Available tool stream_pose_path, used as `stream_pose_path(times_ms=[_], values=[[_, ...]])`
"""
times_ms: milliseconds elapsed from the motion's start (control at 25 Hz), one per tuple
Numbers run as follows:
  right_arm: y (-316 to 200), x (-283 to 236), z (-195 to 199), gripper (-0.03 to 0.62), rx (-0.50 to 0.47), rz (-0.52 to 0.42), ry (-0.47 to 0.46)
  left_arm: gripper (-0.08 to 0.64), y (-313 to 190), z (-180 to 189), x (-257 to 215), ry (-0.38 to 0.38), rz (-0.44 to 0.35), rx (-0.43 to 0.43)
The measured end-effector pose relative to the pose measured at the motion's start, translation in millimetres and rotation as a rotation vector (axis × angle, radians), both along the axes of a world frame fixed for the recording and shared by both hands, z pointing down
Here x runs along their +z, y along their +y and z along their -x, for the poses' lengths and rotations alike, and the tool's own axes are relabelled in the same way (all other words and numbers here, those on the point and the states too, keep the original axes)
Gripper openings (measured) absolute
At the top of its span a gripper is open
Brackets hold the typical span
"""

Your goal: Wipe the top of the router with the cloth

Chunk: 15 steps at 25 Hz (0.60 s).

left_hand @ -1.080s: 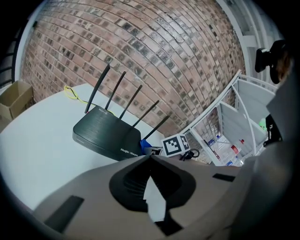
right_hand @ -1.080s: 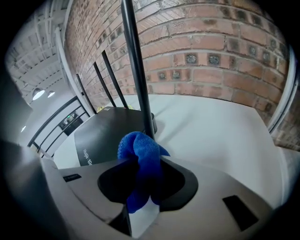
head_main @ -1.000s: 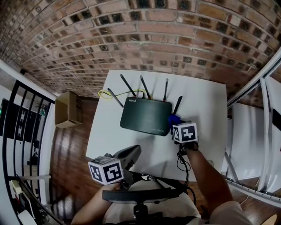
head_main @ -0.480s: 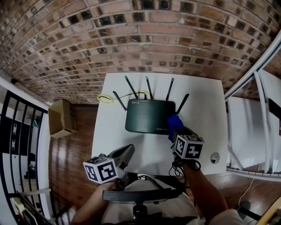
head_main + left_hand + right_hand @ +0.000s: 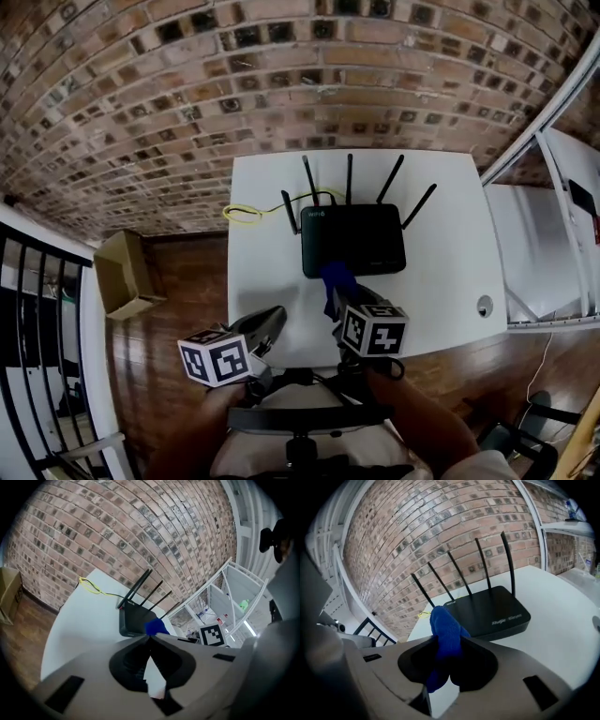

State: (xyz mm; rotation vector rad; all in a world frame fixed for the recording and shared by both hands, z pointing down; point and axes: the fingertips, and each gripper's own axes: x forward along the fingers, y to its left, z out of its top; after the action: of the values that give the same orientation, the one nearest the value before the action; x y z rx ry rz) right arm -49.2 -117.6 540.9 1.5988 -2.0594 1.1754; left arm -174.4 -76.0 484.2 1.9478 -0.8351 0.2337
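Pinching the blue cloth (image 5: 444, 623), the right tool (image 5: 449, 638) sits beside the router (image 5: 487, 611); left tool (image 5: 150, 637) closed, empty.

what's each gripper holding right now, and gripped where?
Right gripper is shut on the blue cloth, pinched around the middle of the bunched fabric, with one end poking past the tips. Left gripper is shut on nothing.

The left gripper (image 5: 270, 325) sits low on the left and points up and to the right, its jaws closed together with nothing between them. Just to its right, the right gripper (image 5: 340, 298) points forward, its 2 jaws clamped on the cloth (image 5: 444, 625). Both forearms (image 5: 427, 433) enter from the bottom edge.
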Motion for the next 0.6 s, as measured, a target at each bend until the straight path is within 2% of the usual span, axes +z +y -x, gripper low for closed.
stream_pose_path(times_ms=[280, 360, 480, 600], values=[[11, 25, 71, 0.121, -0.048, 0.043, 0.064, 0.028, -1, 33, 22, -0.036, 0.014, 0.106], [7, 24, 84, 0.121, -0.105, 0.014, 0.139, 0.029, -6, 34, 27, -0.040, 0.012, 0.124], [0, 11, 107, 0.121, -0.240, -0.083, 0.292, 0.088, -14, 35, 29, -0.030, 0.012, 0.136], [-5, 9, 126, 0.121, -0.308, -0.123, 0.333, 0.097, -23, 37, 30, -0.016, 0.015, 0.123]])
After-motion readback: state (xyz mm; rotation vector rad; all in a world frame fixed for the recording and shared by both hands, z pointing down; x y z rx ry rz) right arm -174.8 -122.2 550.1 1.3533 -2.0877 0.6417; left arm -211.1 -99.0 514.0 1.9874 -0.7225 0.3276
